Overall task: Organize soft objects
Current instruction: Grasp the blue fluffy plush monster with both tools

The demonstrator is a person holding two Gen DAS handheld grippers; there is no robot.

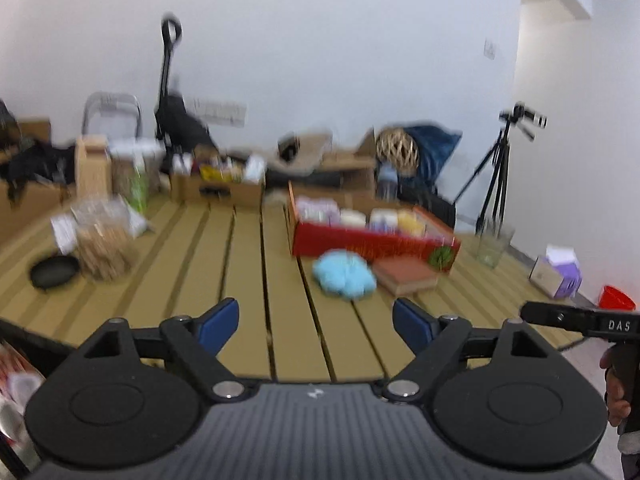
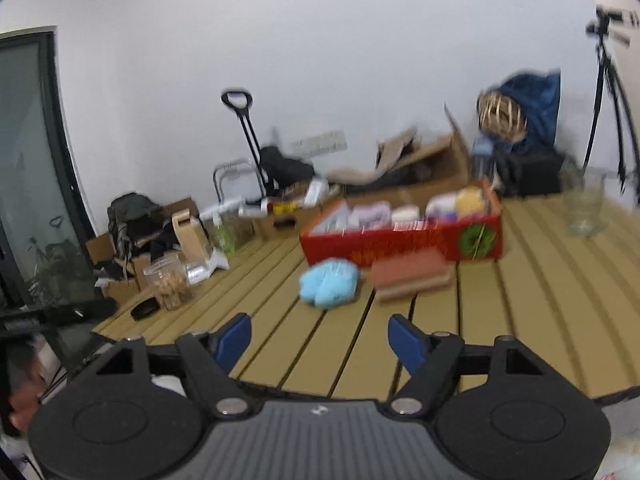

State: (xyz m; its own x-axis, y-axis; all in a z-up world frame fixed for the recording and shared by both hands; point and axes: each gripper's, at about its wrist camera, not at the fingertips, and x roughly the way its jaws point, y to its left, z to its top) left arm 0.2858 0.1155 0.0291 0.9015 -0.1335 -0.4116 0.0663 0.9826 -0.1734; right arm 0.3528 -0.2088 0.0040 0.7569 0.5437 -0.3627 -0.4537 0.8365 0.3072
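Both grippers, left gripper (image 1: 316,326) and right gripper (image 2: 320,340), stand wide and empty. The blue puff (image 1: 344,278) lies ahead on the desk (image 1: 248,288), just before the red box (image 1: 372,242). Best to approach low, straddle the puff, and close gently.

Storeroom — cardboard boxes (image 1: 218,186) (tripod (image 1: 494,184))

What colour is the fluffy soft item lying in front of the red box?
Light blue; clearest in the right wrist view.
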